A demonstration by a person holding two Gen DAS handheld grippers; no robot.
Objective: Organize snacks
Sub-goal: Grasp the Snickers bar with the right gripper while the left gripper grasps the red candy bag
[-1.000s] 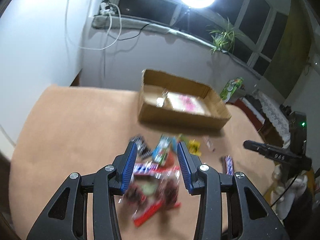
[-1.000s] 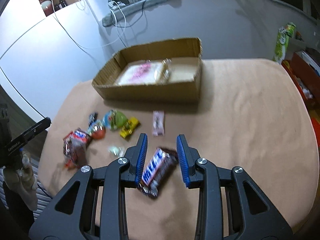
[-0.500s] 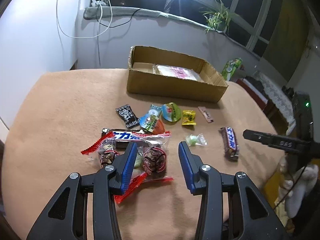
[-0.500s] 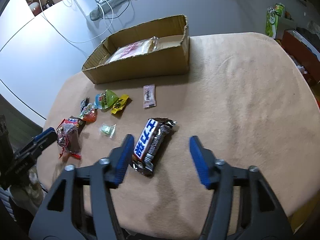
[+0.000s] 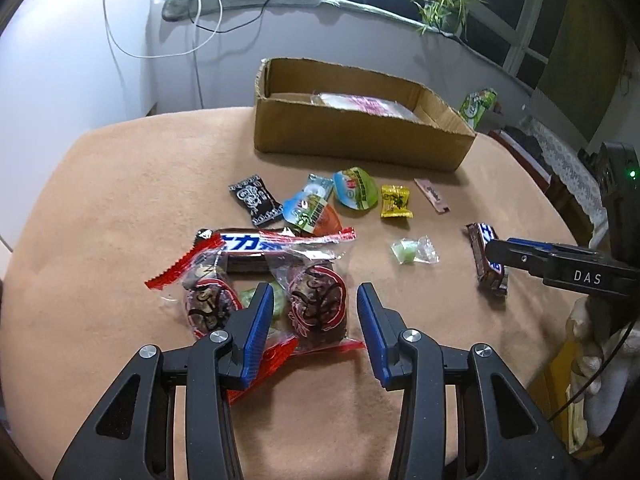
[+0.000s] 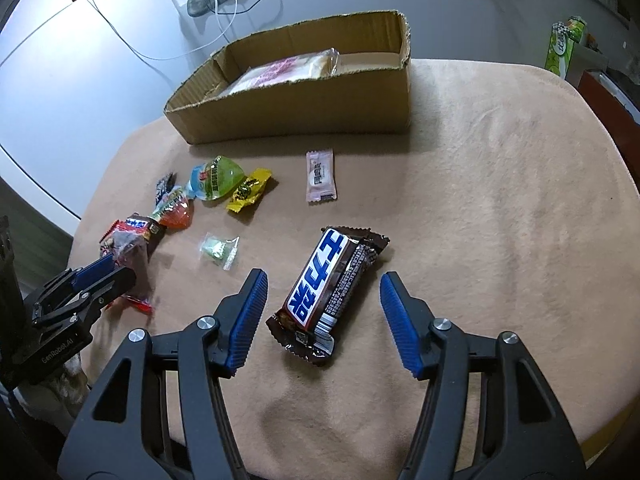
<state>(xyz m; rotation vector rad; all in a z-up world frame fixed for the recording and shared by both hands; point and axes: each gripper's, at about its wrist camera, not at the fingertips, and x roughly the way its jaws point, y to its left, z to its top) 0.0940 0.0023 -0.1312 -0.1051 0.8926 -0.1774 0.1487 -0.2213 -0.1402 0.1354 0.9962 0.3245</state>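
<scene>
the right gripper (image 6: pixel 322 300) stood open with a snickers bar (image 6: pixel 326 290) lying flat on the tan tablecloth (image 6: pixel 500 200) between its untouching pads. the left gripper (image 5: pixel 312 314) hung open over a clear red-edged snack bag (image 5: pixel 280 284), pads apart from it, and the cardboard box (image 5: pixel 352 132) sat beyond the scattered candies.

Choc bar (image 6: pixel 329 293): brown wrapper w/ blue-white logo. Candy (image 6: pixel 249 189) yellow; sachet (image 6: pixel 320 176) pale pink. Box (image 6: pixel 296 108) plain brown; tablecloth (image 6: pixel 500 200) tan.

I saw a brown chocolate bar (image 6: pixel 329 289) lying flat, loose candies (image 6: pixel 216 184) scattered nearby, a cardboard box (image 6: pixel 296 108) behind them
</scene>
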